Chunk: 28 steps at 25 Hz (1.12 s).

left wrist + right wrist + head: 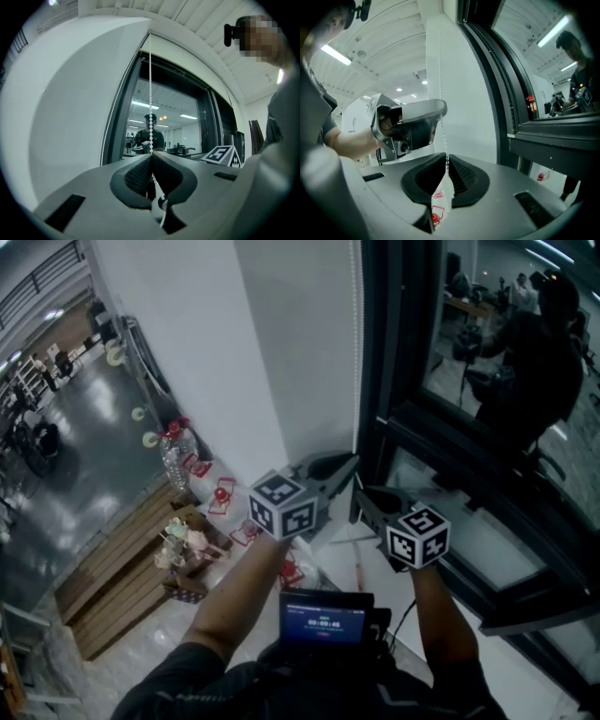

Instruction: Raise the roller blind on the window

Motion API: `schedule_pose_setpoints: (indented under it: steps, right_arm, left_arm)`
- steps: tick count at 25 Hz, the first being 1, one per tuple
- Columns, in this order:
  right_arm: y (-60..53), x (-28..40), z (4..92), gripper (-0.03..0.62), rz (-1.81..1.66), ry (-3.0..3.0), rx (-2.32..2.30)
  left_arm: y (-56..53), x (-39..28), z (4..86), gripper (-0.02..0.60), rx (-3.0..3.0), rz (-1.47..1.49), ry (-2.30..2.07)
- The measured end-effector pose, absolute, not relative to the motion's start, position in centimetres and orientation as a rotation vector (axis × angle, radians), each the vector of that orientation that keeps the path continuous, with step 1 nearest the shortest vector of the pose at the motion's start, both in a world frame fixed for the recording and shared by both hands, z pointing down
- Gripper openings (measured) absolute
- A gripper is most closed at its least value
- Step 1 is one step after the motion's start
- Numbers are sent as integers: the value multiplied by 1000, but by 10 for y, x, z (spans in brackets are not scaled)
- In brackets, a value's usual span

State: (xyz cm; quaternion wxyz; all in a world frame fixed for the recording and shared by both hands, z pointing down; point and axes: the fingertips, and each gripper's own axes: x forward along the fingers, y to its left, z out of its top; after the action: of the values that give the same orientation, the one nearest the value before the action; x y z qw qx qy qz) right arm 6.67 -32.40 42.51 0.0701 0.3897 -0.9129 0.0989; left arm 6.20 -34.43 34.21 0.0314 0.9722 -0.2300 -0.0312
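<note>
Well, the blind (pixel 300 343) hangs low and I'm mid-pull: my left gripper (pixel 151 156) has its fingers clenched on the bead chain (pixel 150 93), my right gripper (pixel 446 157) has its fingers loose around it, so next I think the right must squeeze and tug down.

A clear bottle (pixel 174 454) with a red cap is seen beside small red-printed cards (pixel 222 496). Wooden slats (pixel 117 573) are laid nearby, with pale objects (pixel 181 542), too small to be identified, clustered on them. A glossy grey floor (pixel 75 460) is seen beyond, and a lit screen (pixel 324 621) below.
</note>
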Motion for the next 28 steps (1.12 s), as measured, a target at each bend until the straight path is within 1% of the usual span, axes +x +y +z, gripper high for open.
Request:
schedule_pose_setpoints:
  steps: [1, 6, 14, 21, 22, 23, 28]
  right_arm:
    - [-321, 70, 421, 35, 286, -2749, 1177]
    - [-312, 89, 379, 77, 202, -2794, 1236]
    - [-317, 74, 281, 77, -30, -2917, 1197]
    - [-332, 49, 244, 77, -111, -2983, 1124]
    - [-333, 48, 243, 69, -112, -2986, 1117]
    - [-334, 47, 243, 14, -108, -2992, 1111]
    - [-338, 47, 245, 5, -68, -3025, 1103]
  left_arm:
    - [-345, 61, 342, 3, 2993, -100, -711]
    - [-345, 63, 343, 3, 2996, -108, -710]
    - [-335, 65, 341, 3, 2993, -147, -686]
    - [-326, 68, 340, 3, 3006, -140, -664]
    - [-325, 69, 340, 3, 3008, -136, -661]
    - [-325, 70, 340, 3, 3010, -131, -660]
    - [-328, 67, 341, 3, 3006, -134, -679]
